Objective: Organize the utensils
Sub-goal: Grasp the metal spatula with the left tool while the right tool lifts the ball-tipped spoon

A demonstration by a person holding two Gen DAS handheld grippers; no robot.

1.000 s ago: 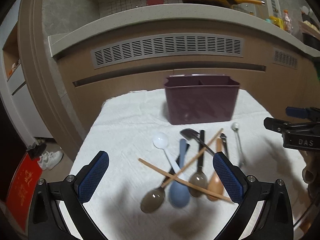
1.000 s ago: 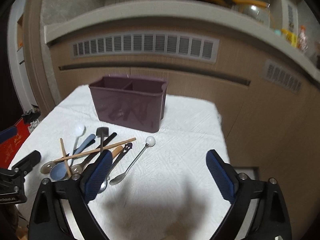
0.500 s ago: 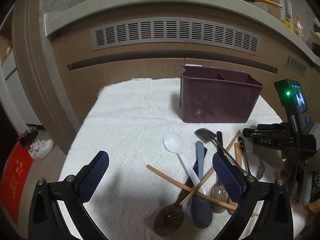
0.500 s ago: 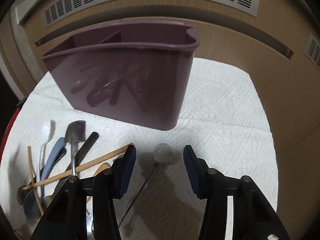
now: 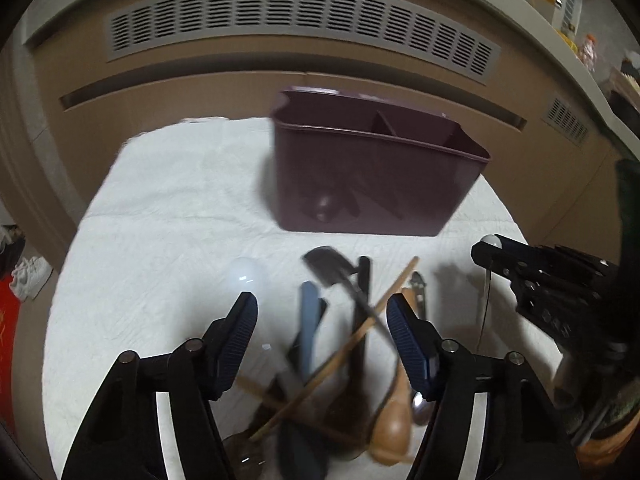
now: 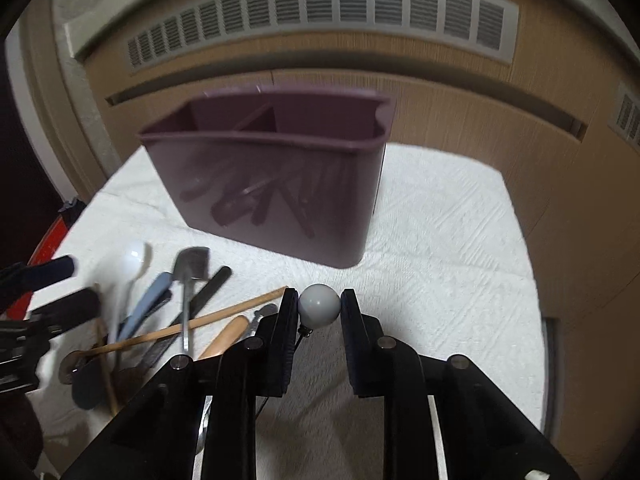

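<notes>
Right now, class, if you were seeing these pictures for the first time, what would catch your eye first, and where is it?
The right gripper is shut on the white ball-ended utensil, just in front of the purple caddy. The caddy stands on the white cloth. To the left lies a crisscrossed pile of spoons and chopsticks, with the open left gripper over it.

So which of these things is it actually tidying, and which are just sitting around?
Part of the job:
- ball-topped spoon, clamped in the right gripper
- utensil pile under the open left gripper
- purple caddy

Just lying about:
- white cloth
- vent grille
- shoes
</notes>
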